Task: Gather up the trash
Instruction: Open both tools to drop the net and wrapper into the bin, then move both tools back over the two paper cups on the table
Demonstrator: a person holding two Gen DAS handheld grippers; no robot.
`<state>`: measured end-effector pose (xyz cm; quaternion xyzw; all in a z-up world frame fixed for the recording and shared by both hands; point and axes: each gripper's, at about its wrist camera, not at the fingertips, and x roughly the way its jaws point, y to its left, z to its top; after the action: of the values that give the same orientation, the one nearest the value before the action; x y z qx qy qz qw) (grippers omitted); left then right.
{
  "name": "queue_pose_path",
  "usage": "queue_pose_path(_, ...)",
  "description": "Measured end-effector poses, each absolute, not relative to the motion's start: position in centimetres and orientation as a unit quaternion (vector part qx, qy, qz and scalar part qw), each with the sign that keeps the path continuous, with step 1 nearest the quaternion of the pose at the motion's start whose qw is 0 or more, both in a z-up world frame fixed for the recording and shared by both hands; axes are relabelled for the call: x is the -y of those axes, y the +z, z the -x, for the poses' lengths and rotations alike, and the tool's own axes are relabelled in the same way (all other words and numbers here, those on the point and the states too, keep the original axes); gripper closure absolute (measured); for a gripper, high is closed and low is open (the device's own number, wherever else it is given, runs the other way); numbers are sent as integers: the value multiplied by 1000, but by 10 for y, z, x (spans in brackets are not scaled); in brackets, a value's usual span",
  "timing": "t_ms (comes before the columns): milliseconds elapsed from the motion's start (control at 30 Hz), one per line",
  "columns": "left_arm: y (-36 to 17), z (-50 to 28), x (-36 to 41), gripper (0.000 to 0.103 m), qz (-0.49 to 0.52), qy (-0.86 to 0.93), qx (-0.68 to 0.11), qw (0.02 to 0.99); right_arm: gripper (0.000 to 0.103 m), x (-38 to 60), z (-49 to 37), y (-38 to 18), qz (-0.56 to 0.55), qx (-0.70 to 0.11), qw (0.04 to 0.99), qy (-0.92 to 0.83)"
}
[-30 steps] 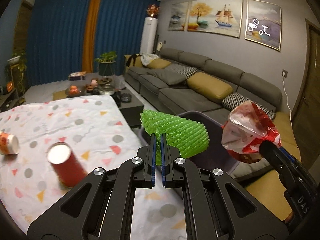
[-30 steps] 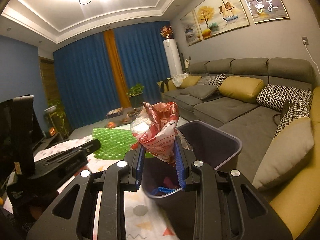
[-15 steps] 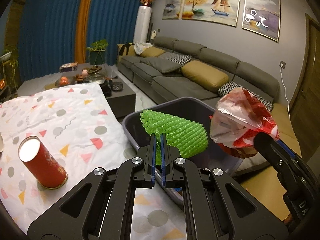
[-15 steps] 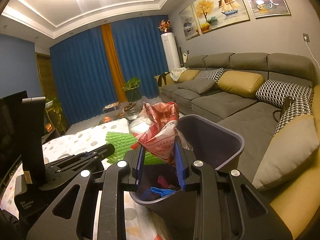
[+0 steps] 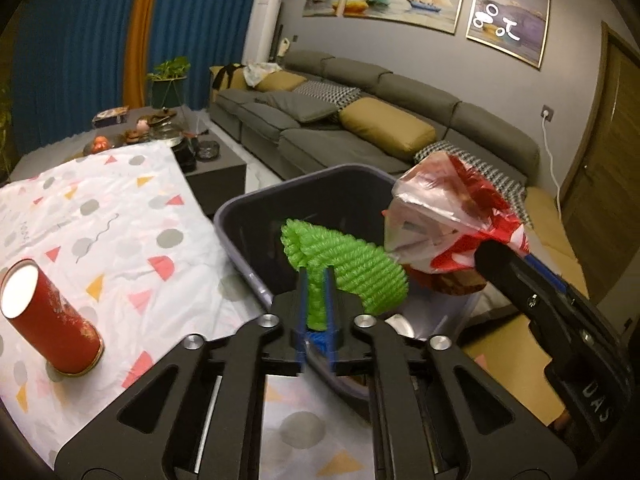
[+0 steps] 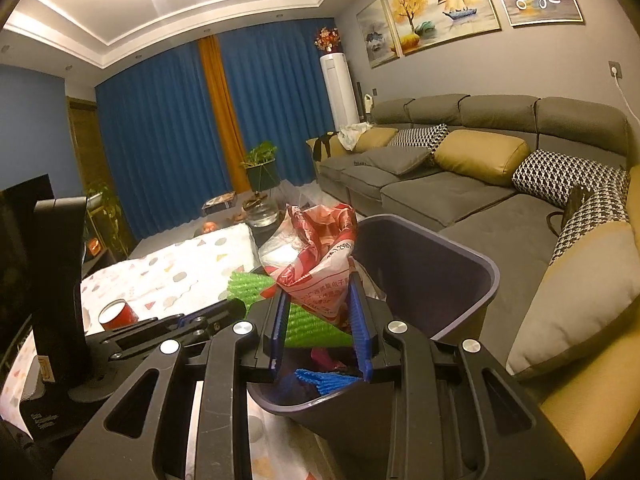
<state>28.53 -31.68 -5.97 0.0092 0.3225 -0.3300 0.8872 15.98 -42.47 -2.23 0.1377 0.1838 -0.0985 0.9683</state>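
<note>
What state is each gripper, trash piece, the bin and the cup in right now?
left gripper: shut on green foam net
green foam net: held over bin
right gripper: shut on red plastic bag
red plastic bag: held over bin
bin: open, holds trash
red cup: upright on table

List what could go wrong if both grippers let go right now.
1. The left gripper holds the green foam net close to the near rim of the bin; released here, the light net could catch the rim and land on the tablecloth.
2. The right gripper holds the red and white plastic bag beside the net; dropped together, they may tangle or one may slide out.
</note>
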Motion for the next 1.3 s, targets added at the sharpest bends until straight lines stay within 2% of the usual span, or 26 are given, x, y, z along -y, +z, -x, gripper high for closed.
queue_pose_path(33,-60,-286,314,74,-6,-328,-324,887,73,425,-162,-23,-138,-186,968,-101)
queue_pose_path(67,-61,-285,311,68,-5,-327,-323,888,73,426,-163,-24,-139,-188,967,-101)
queue_pose_path(133,-60,-285,301,46,-2,-313,-319,895,73,427,-167,-26,-139,-191,966,-101)
queue_pose_path(167,-60,-283,294,41,2,-307,-315,898,73,428,-169,-26,-139,-193,966,-100)
queue_pose_path(200,-59,-282,289,32,5,-300,-313,901,72,428,-172,-27,-137,-194,966,-100)
queue_pose_path(300,-53,-273,268,21,18,-286,-302,909,62,427,-176,-29,-136,-197,966,-98)
queue_pose_path(333,-51,-270,262,18,18,-284,-297,912,56,427,-178,-29,-134,-197,966,-100)
queue_pose_path(400,-45,-261,249,13,14,-274,-281,920,54,425,-177,-29,-130,-195,967,-102)
queue_pose_path(600,-33,-241,206,8,14,-233,-261,937,41,407,-161,-22,-126,-181,971,-95)
queue_pose_path(667,-31,-235,192,7,10,-216,-255,942,31,395,-157,-20,-116,-178,973,-90)
queue_pose_path(833,-28,-225,146,6,23,-163,-253,953,23,368,-149,-16,-103,-178,976,-67)
queue_pose_path(1000,-27,-218,101,6,39,-115,-253,960,17,334,-149,-13,-90,-177,979,-38)
queue_pose_path(1300,-25,-215,42,6,48,-62,-251,965,16,276,-162,-16,-65,-192,979,6)
